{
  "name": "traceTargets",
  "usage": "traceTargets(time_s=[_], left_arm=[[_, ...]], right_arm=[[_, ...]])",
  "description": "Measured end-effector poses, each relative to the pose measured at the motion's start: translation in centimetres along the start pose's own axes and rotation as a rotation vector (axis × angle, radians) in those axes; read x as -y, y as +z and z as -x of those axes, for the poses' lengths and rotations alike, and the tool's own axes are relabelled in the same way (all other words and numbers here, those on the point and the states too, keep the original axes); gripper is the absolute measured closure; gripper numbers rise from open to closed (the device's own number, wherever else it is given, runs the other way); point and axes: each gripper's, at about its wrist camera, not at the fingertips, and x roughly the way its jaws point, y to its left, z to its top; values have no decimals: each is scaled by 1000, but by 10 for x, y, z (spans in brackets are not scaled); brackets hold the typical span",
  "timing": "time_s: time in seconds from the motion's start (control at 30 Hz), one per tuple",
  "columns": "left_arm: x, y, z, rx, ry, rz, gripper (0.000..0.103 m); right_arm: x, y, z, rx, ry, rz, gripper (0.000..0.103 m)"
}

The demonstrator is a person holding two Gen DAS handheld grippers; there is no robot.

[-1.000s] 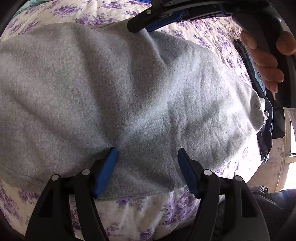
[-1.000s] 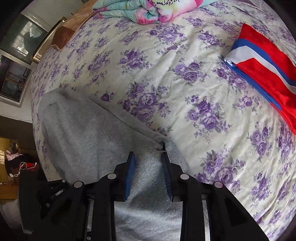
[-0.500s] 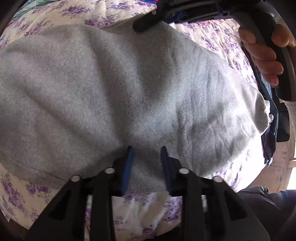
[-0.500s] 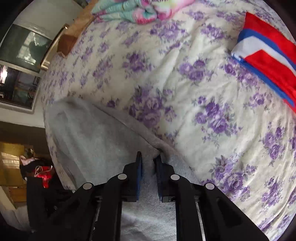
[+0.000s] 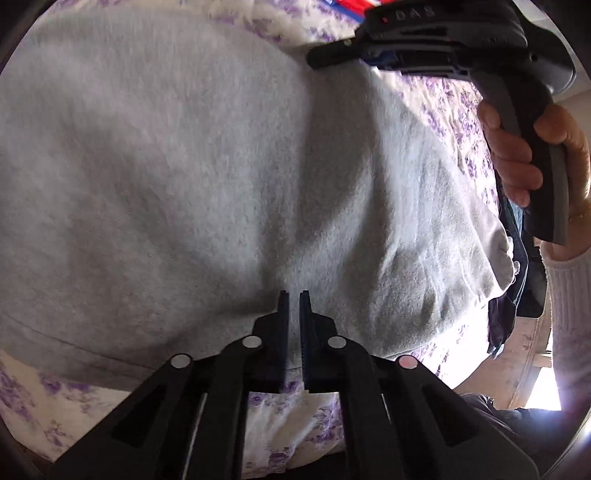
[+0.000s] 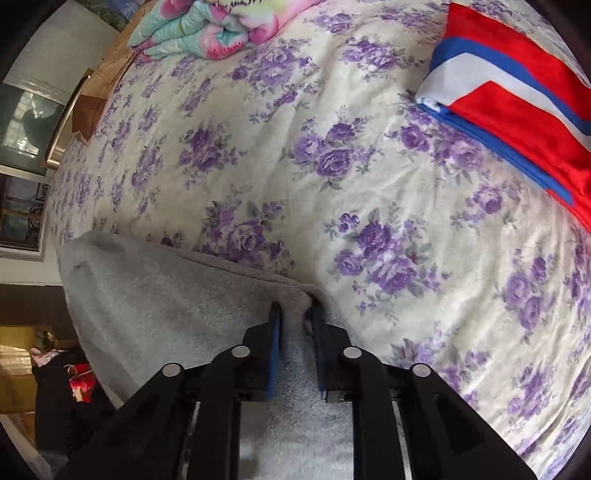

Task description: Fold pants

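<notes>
The left gripper (image 5: pixel 293 295) has its fingers nearly closed, pinching fabric. The right gripper (image 6: pixel 295 308) also pinches; the right hand (image 5: pixel 532 162) grips its handle.

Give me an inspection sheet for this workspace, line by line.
Surface: bed cover, cream with purple flowers.
Job's things: grey pants spread on it, rumpled.
Clutter: red, white and blue cloth, folded; pastel blanket at the far end; dark garment at the bed's edge.
Grippers: left gripper shut on the pants near their hem; right gripper pinching a pants edge.
Cables: nothing seen.
Surroundings: window beside the bed.
</notes>
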Motion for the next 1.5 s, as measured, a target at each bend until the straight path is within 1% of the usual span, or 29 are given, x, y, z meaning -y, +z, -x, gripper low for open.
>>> traceTargets(time_s=[0.03,0.07,0.1,0.17,0.2,0.23,0.27,0.3,0.37,0.43,0.5,0.57,0.6,0.63,0.7,0.73,0.77,0.8,0.83,0.87,0.9,1.03,1.13,1.17,1.2,1.23,1.33,1.43,1.5], left_arm=[[3,5,12,23,-30,-8,98],[7,12,24,47,-70,-13,98],[11,20,32,70,-89,-25,94],[25,41,42,113,-71,-76,77],[33,54,41,122,-53,-101,65],[39,67,37,121,-49,-123,62],[46,79,29,112,-51,-141,62],[53,91,19,100,-59,-154,62],[67,112,0,79,-56,-191,62],[76,127,-22,50,2,-222,64],[77,135,-43,7,48,-221,64],[76,140,-61,-21,94,-219,64],[76,141,-63,-10,95,-224,63],[77,143,-64,-13,103,-225,63],[80,144,-63,-30,123,-233,63],[83,143,-62,-37,141,-241,63],[87,139,-58,-36,164,-254,64],[92,133,-52,-24,186,-275,64],[100,125,-45,-10,190,-303,64],[104,113,-36,3,178,-332,64],[107,98,-27,15,162,-355,64],[110,40,-21,-4,53,-374,62],[100,3,-54,-83,83,-377,62],[97,-5,-61,-75,103,-387,62],[99,-12,-59,-32,113,-419,60],[102,-15,-58,-36,119,-439,56],[105,-13,-59,-55,136,-442,56],[105,-10,-60,-58,119,-425,55],[103,-10,-58,-62,111,-415,55]], right_arm=[[1,-5,19,40,-14,8,73],[1,-14,40,89,-34,22,57],[2,-26,63,149,-52,34,47],[8,-57,97,229,-61,44,47],[12,-76,107,236,-48,39,49],[16,-96,112,226,-32,28,54],[19,-118,112,209,-12,16,76],[19,-137,107,188,3,-1,91],[18,-181,94,159,-7,-36,90],[10,-215,76,155,-38,-58,90],[10,-240,58,161,-24,-114,90],[15,-254,27,104,-81,-159,92],[18,-262,14,103,-99,-181,92],[20,-267,12,152,-94,-206,92],[21,-268,19,177,-79,-249,90],[21,-269,27,196,-67,-269,89],[21,-273,38,226,-60,-289,79],[23,-280,51,267,-59,-310,56],[27,-290,67,320,-67,-341,43],[33,-303,84,382,-78,-385,23],[43,-320,99,444,-87,-446,11],[101,-393,126,559,-63,-792,9],[140,-440,122,614,40,-1015,9],[150,-449,117,625,82,-1060,9],[158,-454,111,646,116,-1085,9],[165,-454,108,665,140,-1097,9],[184,-440,97,670,218,-1100,9],[203,-423,84,660,260,-1145,9],[212,-423,82,684,292,-1183,9]])
